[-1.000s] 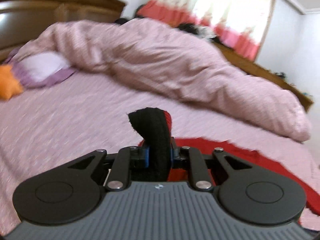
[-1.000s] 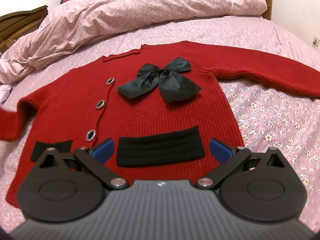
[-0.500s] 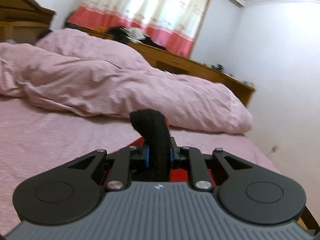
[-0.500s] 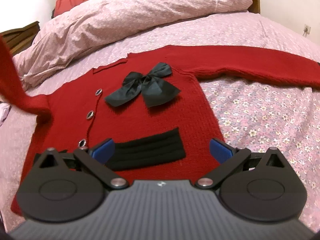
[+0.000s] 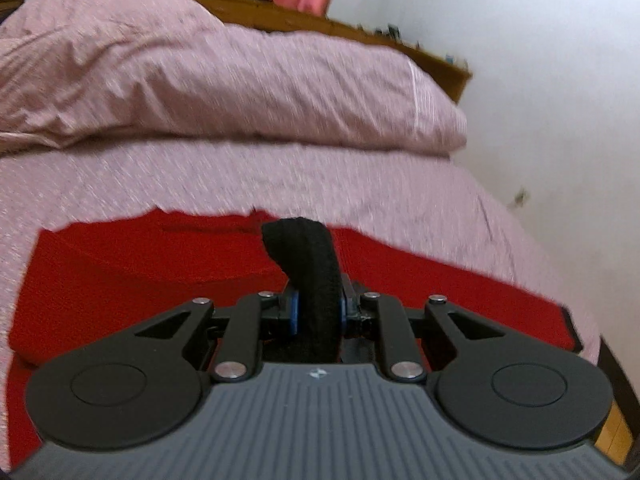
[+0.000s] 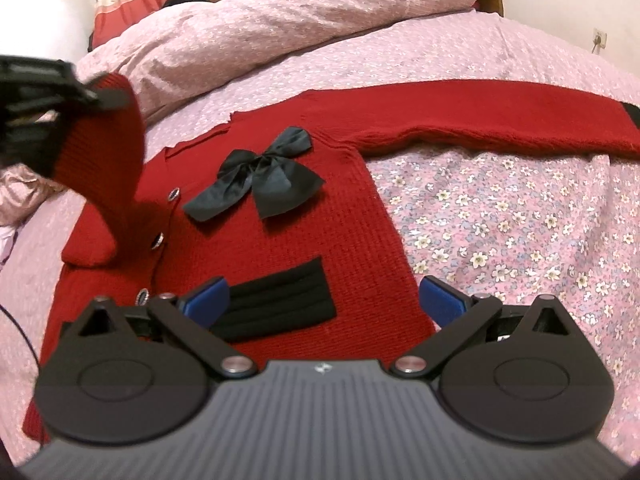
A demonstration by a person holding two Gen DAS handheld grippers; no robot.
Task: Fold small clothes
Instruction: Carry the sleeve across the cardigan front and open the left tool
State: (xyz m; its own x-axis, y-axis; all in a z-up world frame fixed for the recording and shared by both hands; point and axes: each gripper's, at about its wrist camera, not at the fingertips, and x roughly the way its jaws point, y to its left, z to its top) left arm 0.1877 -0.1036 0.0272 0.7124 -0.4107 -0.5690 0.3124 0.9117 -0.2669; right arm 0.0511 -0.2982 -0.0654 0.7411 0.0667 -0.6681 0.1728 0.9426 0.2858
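Note:
A small red knit cardigan [image 6: 320, 224] lies face up on the bed, with a black bow [image 6: 260, 176], silver buttons and a black pocket band [image 6: 276, 308]. Its right sleeve [image 6: 480, 116] lies stretched out to the right. My left gripper [image 5: 316, 316] is shut on the black cuff [image 5: 308, 264] of the left sleeve and holds it lifted above the cardigan body [image 5: 160, 272]. In the right wrist view the left gripper [image 6: 44, 92] shows at upper left with the raised sleeve [image 6: 108, 160] hanging from it. My right gripper [image 6: 324, 300] is open and empty above the cardigan's hem.
A pink floral bedsheet [image 6: 520, 232] covers the bed. A bunched pink duvet [image 6: 280, 20] lies along the far side. A wooden bed frame [image 5: 360, 32] and white wall [image 5: 560, 80] stand behind. A thin dark cable [image 6: 20, 332] lies at the left edge.
My left gripper has carried the sleeve cuff up and swung it right, over the cardigan body. The right gripper has shifted slightly, staying open over the hem.

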